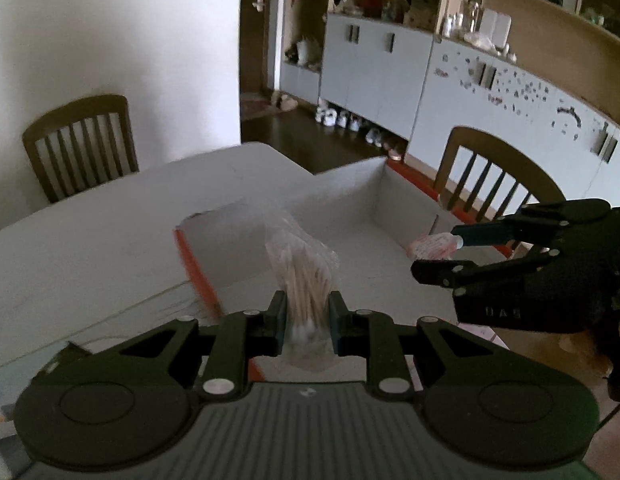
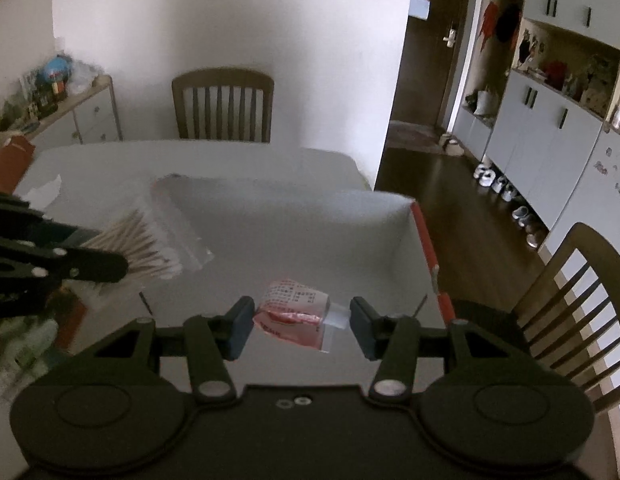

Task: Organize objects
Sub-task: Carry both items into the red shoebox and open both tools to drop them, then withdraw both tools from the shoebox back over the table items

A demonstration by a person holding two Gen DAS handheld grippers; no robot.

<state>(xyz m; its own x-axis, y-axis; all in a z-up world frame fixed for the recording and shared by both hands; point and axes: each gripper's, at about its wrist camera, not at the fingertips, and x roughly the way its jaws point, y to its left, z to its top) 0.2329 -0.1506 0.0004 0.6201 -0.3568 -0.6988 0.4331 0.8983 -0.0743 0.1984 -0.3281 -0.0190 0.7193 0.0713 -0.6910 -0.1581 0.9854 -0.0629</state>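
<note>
The left gripper [image 1: 307, 320] is pinching a clear plastic bag of cotton swabs [image 1: 306, 276] between narrow jaws, holding it over the near-left part of a large open box [image 1: 350, 200]. The right gripper [image 2: 302, 326] is holding a small red-and-white packet [image 2: 294, 310] — its jaws are standing partly apart, with the packet's clear edge reaching the right pad — above the box's near-right part. The box is sitting on a pale counter [image 1: 90, 232]; its walls are smooth and white inside, trimmed with red edges. Two slatted wooden chairs [image 2: 224, 106] are standing at the far and right sides, and crumpled white paper [image 2: 44, 190] is lying on the counter to the left.
</note>
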